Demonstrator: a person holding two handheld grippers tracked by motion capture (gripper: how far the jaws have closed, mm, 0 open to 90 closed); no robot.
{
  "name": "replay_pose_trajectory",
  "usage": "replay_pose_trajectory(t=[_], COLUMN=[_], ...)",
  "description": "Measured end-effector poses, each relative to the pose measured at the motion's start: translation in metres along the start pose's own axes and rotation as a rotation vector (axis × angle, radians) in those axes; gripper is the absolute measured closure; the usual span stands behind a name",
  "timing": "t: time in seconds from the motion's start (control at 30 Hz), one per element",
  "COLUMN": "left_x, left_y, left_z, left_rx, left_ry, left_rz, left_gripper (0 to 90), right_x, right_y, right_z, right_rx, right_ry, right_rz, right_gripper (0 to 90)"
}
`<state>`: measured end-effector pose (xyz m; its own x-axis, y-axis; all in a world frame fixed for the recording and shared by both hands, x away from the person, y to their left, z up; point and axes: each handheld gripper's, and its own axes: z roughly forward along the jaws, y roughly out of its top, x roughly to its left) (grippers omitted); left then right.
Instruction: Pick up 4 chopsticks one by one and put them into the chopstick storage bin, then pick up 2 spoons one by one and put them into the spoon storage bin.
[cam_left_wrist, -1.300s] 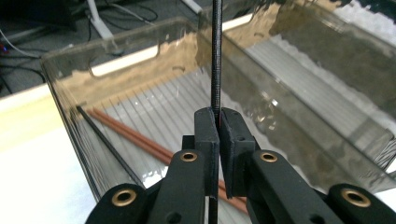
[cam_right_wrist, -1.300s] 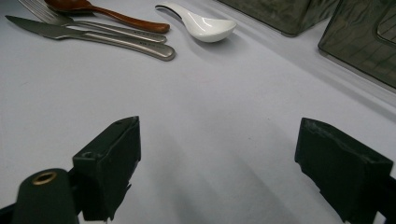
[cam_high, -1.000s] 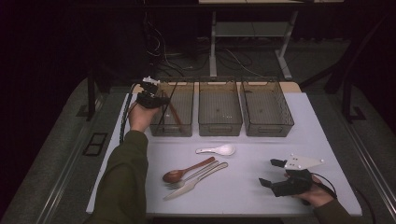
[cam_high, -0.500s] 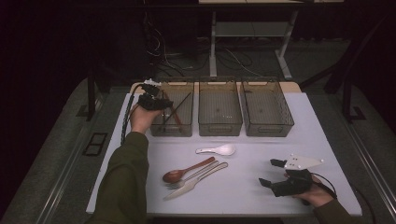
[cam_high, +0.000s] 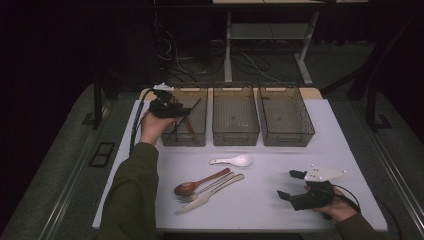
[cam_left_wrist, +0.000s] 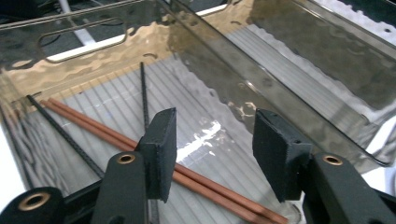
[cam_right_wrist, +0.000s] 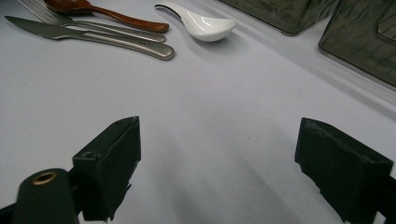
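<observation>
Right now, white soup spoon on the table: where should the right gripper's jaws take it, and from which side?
Probably the handle. The white soup spoon lies flat and alone on the table, its slim handle pointing to the person's left, its wide bowl to the right. Bring the right gripper, jaws open, down from above, jaws straddling the handle crosswise near the bowl. The bowl looks too broad and rounded.

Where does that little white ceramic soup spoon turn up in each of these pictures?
High view: the white ceramic soup spoon lies mid-table, in front of the middle bin.
Left gripper view: not in it.
Right gripper view: the spoon lies at the top centre, bowl to the right.
Shared landmark: the wooden spoon, lying beside the steel cutlery.
</observation>
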<state>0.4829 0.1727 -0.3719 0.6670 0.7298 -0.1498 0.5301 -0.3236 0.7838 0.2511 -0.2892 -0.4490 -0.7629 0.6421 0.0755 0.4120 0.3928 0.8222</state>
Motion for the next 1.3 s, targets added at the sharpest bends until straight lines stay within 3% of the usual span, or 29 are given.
replay_pose_trajectory(t=[0.2, 0.5, 0.63, 0.8, 1.03, 1.3], left_x=[-0.012, -0.029, -0.036, -0.045, -0.057, -0.072], left_y=[0.000, -0.009, -0.016, -0.028, -0.044, -0.063], left_z=[-0.006, -0.023, -0.032, -0.043, -0.056, -0.065], left_rx=[-0.025, -0.054, -0.067, -0.074, -0.117, -0.120], left_ry=[-0.012, -0.041, -0.061, -0.057, -0.087, -0.103], left_rz=[0.033, 0.047, 0.059, 0.076, 0.063, 0.075], left_gripper=[42.1, 34.5, 31.1, 25.9, 21.0, 17.0], right_x=[0.000, 0.000, 0.000, 0.001, 0.000, 0.000], right_y=[0.000, -0.001, -0.001, 0.000, 0.000, 0.000], right_z=[-0.001, -0.003, -0.003, -0.002, -0.003, -0.003], right_rx=[0.000, -0.002, -0.003, -0.002, -0.002, -0.004], right_ry=[-0.001, -0.006, -0.007, -0.006, -0.007, -0.009], right_rz=[0.000, -0.002, 0.002, -0.001, 0.005, 0.008], right_gripper=[13.9, 14.0, 14.0, 14.0, 14.0, 14.0])
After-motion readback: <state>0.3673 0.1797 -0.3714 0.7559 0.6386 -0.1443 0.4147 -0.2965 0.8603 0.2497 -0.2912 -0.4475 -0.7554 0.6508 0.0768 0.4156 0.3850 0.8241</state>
